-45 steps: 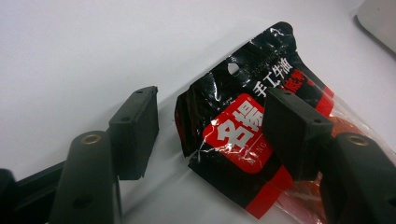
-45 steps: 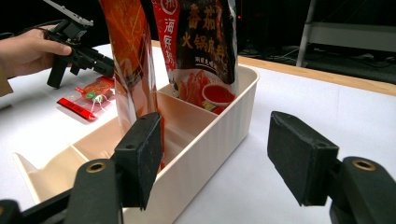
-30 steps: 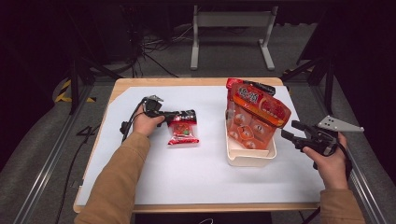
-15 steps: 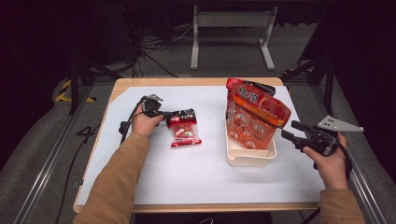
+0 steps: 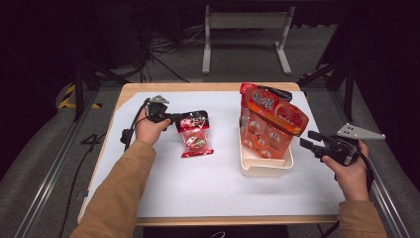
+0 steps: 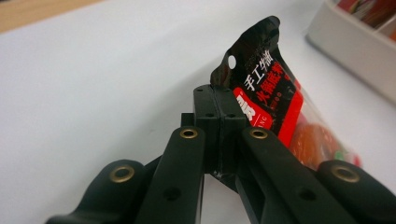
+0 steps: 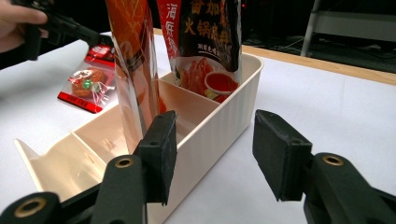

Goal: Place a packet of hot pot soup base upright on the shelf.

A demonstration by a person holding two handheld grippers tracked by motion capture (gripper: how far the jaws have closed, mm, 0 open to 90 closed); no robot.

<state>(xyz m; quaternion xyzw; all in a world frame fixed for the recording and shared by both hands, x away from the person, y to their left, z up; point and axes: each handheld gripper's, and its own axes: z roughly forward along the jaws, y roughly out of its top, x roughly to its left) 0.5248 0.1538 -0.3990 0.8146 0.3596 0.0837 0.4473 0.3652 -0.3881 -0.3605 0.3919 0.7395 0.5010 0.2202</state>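
Note:
A small red snack packet (image 5: 196,140) (image 6: 273,95) with a black top strip lies left of centre on the white sheet. My left gripper (image 5: 181,119) (image 6: 219,109) is shut on that strip and tilts the packet's top end up. A cream divided bin (image 5: 265,171) (image 7: 224,121) at the right holds tall orange snack bags (image 5: 273,118) (image 7: 140,56). My right gripper (image 5: 305,142) (image 7: 212,149) is open astride the bin's near wall, one jaw inside and one outside. Its jaws have just been closing and the pads stand clear of the wall.
White sheet (image 5: 198,198) covers the wooden table; bare sheet lies in front of the packet and the bin. The bin's near compartments (image 7: 70,158) hold nothing. The far hand with the left gripper (image 7: 70,30) appears behind the bags in the right gripper view.
The left gripper has risen a little with the packet's top strip pinched in it, and the packet has tipped up. The right hand has stayed beside the bin.

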